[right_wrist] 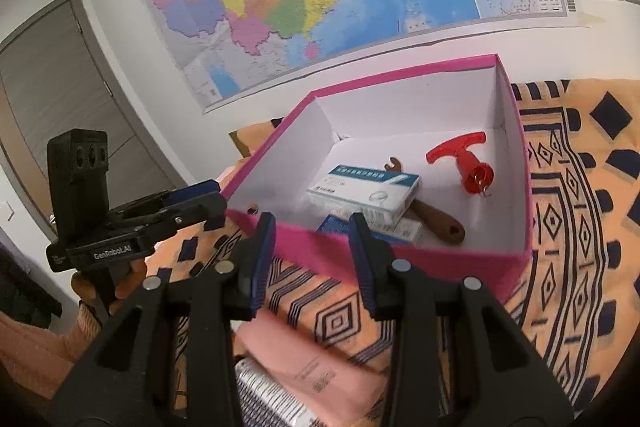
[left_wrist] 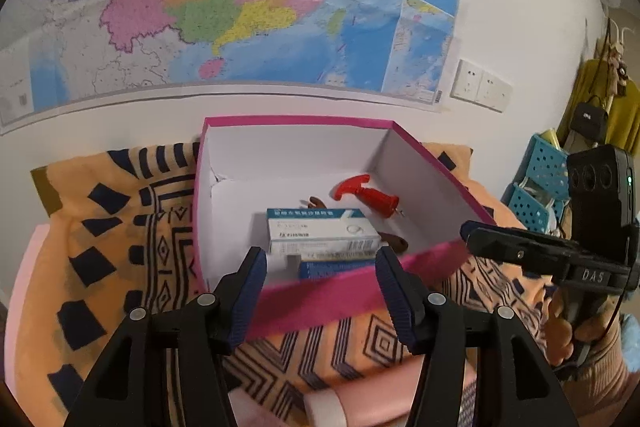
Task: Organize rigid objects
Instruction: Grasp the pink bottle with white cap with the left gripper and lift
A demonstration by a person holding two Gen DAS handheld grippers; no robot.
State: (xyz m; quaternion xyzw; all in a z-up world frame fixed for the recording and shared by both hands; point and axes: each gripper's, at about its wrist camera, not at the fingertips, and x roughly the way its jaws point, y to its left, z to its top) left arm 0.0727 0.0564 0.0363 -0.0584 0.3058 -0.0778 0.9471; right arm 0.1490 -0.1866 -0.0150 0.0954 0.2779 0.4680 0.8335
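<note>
A white medicine carton (right_wrist: 366, 193) lies in the pink box (right_wrist: 400, 251), atop a blue carton (right_wrist: 332, 225) and a brown-handled wrench (right_wrist: 438, 223), with a red T-handle (right_wrist: 466, 161) nearby. The box sits on an orange patterned cloth (right_wrist: 576, 187). Both the left gripper (left_wrist: 320, 281) and right gripper (right_wrist: 312, 247) hang before its near wall, fingers apart, holding nothing.

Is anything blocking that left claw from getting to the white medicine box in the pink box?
Only the pink box's near wall lies between the open left gripper and the white medicine box; above it, nothing visible does.

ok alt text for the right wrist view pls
An open pink box on an orange patterned cloth holds two medicine cartons, a red T-handled tool and a brown-handled tool. The empty right gripper hovers open at its near wall.
</note>
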